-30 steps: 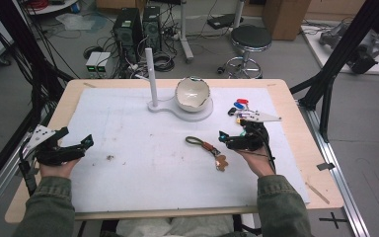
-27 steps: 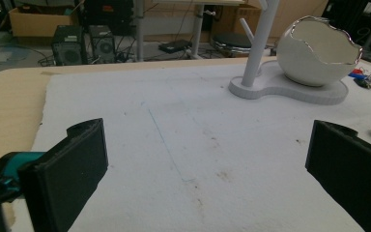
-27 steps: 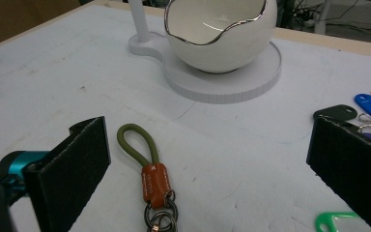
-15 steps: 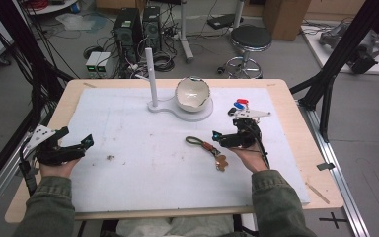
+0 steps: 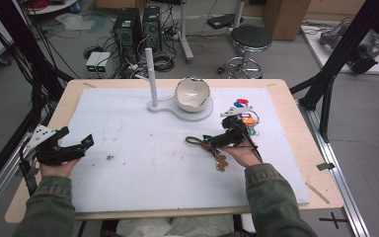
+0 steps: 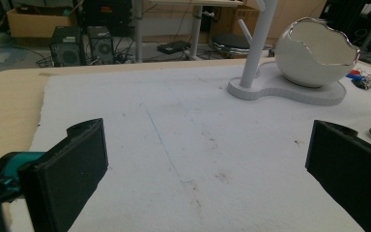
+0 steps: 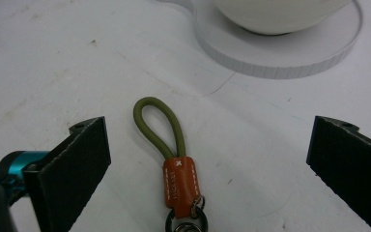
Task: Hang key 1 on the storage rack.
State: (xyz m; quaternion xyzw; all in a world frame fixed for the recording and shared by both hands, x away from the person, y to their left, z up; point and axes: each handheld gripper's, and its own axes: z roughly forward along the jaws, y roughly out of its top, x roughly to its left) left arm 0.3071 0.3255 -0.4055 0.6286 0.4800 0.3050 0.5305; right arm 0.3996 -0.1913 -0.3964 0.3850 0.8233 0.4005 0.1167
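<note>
Right tongs (image 7: 207,159) hang over the keychain (image 7: 174,159) on the white mat (image 5: 143,168), jaws wide apart, one on each side of it, not touching it. In the right gripper view the olive cord loop (image 7: 158,125) points away from the tongs toward the round base of the stand (image 7: 280,53); the orange leather tab (image 7: 179,186) and metal ring (image 7: 186,222) lie nearest the camera. The long axis runs roughly along the tongs' line of reach, so the jaws would close across its width.

In the high view the keychain (image 5: 207,145) lies mid-desk, right of centre, near the stand (image 5: 177,106) with its peg and the cracked-egg bowl (image 5: 192,94). Its brass end trails toward the person. More coloured key tags (image 5: 244,111) lie just beyond the right hand.

Left tongs (image 5: 61,148) rest at the mat's left edge, jaws also apart, holding nothing, well apart from the keychain.

Judgement: the right hand is much the nearer; a grasp on the tab or cord looks likely.
</note>
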